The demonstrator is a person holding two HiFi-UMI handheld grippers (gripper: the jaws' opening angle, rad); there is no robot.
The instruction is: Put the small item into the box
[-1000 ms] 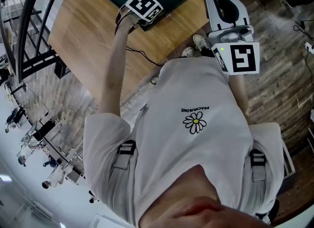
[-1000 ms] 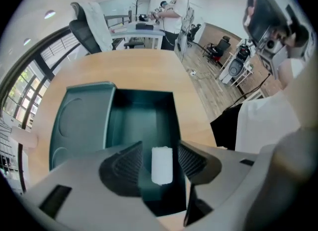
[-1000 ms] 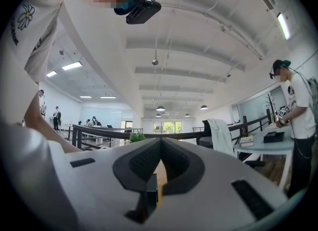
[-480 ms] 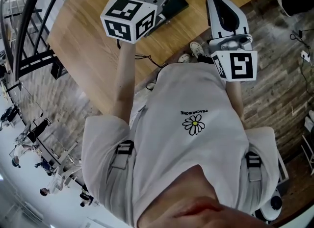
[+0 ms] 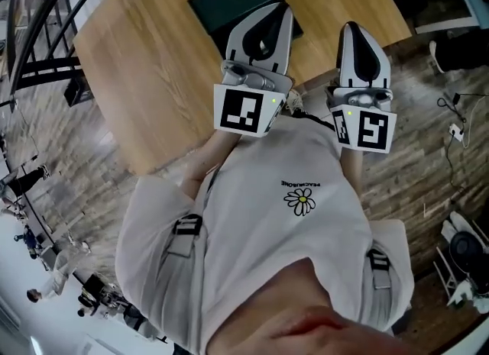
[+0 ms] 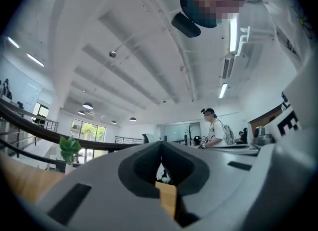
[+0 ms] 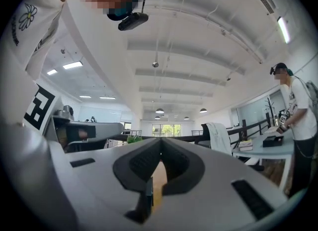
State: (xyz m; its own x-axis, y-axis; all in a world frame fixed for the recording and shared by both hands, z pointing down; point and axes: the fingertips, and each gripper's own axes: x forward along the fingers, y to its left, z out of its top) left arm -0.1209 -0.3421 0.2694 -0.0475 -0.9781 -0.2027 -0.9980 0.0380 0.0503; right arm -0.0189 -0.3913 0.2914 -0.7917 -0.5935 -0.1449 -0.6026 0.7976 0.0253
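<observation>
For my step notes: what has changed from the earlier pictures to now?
The left tool rose from over the dark box and turned level, beside the right tool. Its jaws have just been closing and are shut, with nothing between them. The right tool stayed raised and shut; the box stayed on the table.

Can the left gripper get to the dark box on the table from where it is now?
Probably yes. The left gripper hangs above the table, just short of the dark box, with nothing between. Its jaws have just closed, empty.
</observation>
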